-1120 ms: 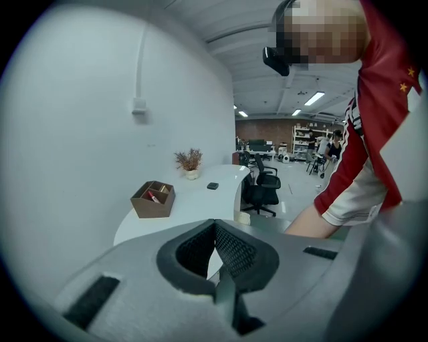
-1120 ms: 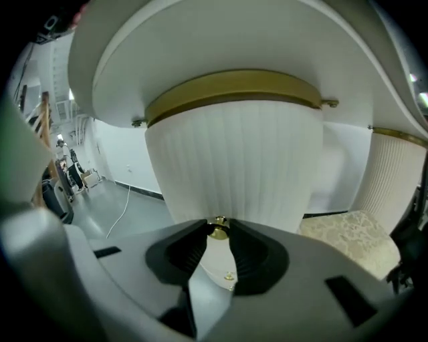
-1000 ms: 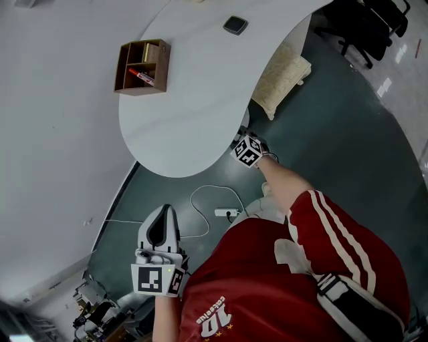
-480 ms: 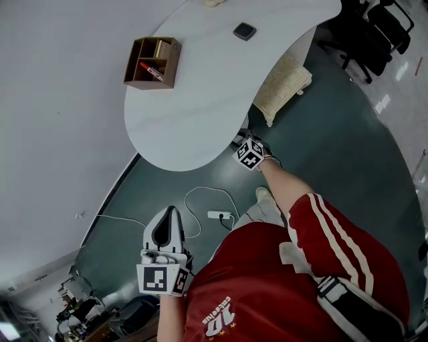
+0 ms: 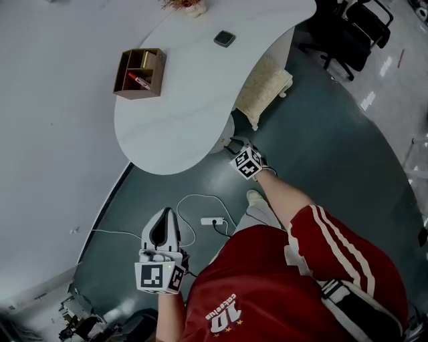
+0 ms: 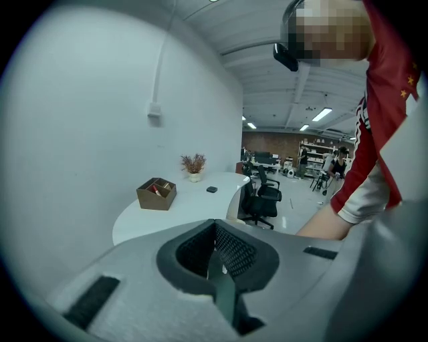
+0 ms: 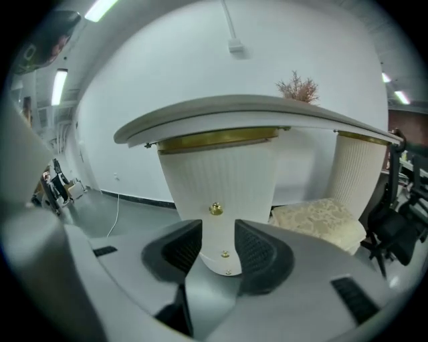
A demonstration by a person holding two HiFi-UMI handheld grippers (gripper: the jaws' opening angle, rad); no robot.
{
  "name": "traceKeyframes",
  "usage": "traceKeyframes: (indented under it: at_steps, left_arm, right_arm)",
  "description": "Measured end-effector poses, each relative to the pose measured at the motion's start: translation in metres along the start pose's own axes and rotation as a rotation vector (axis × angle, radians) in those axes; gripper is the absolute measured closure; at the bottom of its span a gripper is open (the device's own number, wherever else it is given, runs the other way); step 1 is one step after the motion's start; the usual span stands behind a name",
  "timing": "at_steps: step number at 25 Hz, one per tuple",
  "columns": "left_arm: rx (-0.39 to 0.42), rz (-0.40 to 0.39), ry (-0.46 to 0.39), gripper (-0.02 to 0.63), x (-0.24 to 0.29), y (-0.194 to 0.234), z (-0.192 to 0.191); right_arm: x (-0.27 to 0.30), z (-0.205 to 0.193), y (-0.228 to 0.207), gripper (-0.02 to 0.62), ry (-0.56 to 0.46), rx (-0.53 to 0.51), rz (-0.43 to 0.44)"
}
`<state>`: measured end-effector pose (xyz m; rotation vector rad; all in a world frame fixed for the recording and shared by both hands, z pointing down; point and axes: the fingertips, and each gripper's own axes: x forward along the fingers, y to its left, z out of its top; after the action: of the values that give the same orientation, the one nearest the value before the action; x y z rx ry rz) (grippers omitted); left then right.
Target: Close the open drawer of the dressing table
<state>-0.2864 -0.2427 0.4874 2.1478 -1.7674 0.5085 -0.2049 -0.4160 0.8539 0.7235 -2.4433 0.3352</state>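
Note:
The white dressing table (image 5: 194, 100) has a curved top on a fluted pedestal (image 7: 217, 174) with small gold knobs (image 7: 215, 209). In the right gripper view the drawer fronts look flush; none stands out. My right gripper (image 7: 218, 232) points at that pedestal from a short way back and does not touch it. Its jaws have just been opening and stand open with nothing between them. In the head view the right gripper (image 5: 233, 142) sits just below the table's edge. My left gripper (image 5: 164, 214) hangs over the floor at the lower left, shut and empty (image 6: 214, 228).
On the tabletop are a wooden organizer (image 5: 139, 72), a small dark object (image 5: 224, 38) and a dried plant (image 5: 186, 5). A cream cushioned stool (image 5: 262, 90) stands under the table's right side. A power strip (image 5: 212, 221) with cable lies on the floor. Black office chairs (image 5: 348, 33) stand at the upper right.
My right gripper has drawn back a little from the pedestal under the table's edge. The left gripper has stayed almost where it was.

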Motion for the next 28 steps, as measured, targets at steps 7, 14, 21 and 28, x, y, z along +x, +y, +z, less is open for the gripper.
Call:
traceKeyframes:
  at_steps: [7, 14, 21, 28]
  left_arm:
    - [0.04, -0.012, -0.082, 0.606, -0.031, 0.01, -0.002]
    - [-0.011, -0.003, -0.172, 0.606, -0.081, 0.027, -0.013]
    - [-0.147, -0.001, -0.248, 0.607, -0.136, 0.032, -0.03]
    - [-0.121, -0.011, -0.315, 0.607, -0.183, 0.025, -0.019]
  right_arm:
    - [-0.063, 0.003, 0.025, 0.44, -0.008, -0.047, -0.045]
    - [-0.143, 0.023, 0.076, 0.439, -0.004, -0.186, -0.012]
    - [-0.222, 0.056, 0.112, 0.439, -0.064, -0.189, -0.024]
    - [-0.302, 0.105, 0.145, 0.434, -0.203, -0.141, -0.064]
